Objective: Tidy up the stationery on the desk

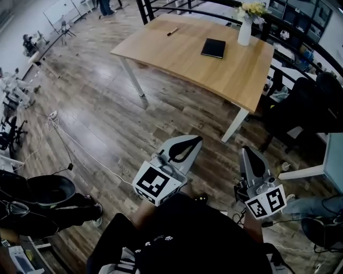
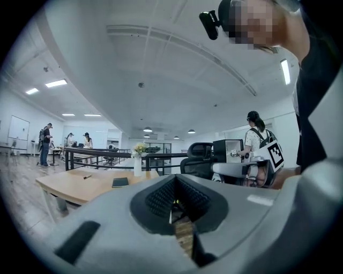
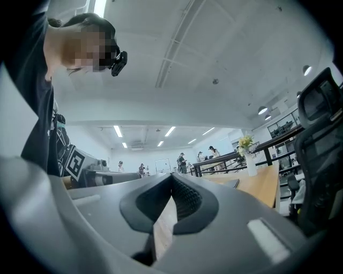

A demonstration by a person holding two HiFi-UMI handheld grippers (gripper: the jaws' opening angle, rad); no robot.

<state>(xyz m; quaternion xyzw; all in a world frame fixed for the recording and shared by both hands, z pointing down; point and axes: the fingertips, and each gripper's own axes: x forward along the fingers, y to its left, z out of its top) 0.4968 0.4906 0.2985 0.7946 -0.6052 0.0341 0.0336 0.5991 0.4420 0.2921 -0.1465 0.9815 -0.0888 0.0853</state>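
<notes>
A wooden desk (image 1: pixel 177 53) stands well ahead of me. On it lie a black notebook (image 1: pixel 213 48) and a dark pen (image 1: pixel 172 31), with a white vase of yellow flowers (image 1: pixel 245 28) at the far edge. My left gripper (image 1: pixel 187 144) is held low, far short of the desk, jaws shut and empty. My right gripper (image 1: pixel 253 160) is beside it, also shut on nothing. In the left gripper view the desk (image 2: pixel 75 187), the notebook (image 2: pixel 120 182), the pen (image 2: pixel 87 176) and the vase (image 2: pixel 138 165) show at the left. In the right gripper view the desk (image 3: pixel 262 188) and the vase (image 3: pixel 250 163) sit at the right.
Wood-plank floor (image 1: pixel 96 118) lies between me and the desk. Black office chairs (image 1: pixel 300 101) stand at the desk's right. A cable (image 1: pixel 64 142) runs over the floor at the left. A black railing (image 1: pixel 214 12) runs behind the desk. Other people (image 2: pixel 45 143) stand far off.
</notes>
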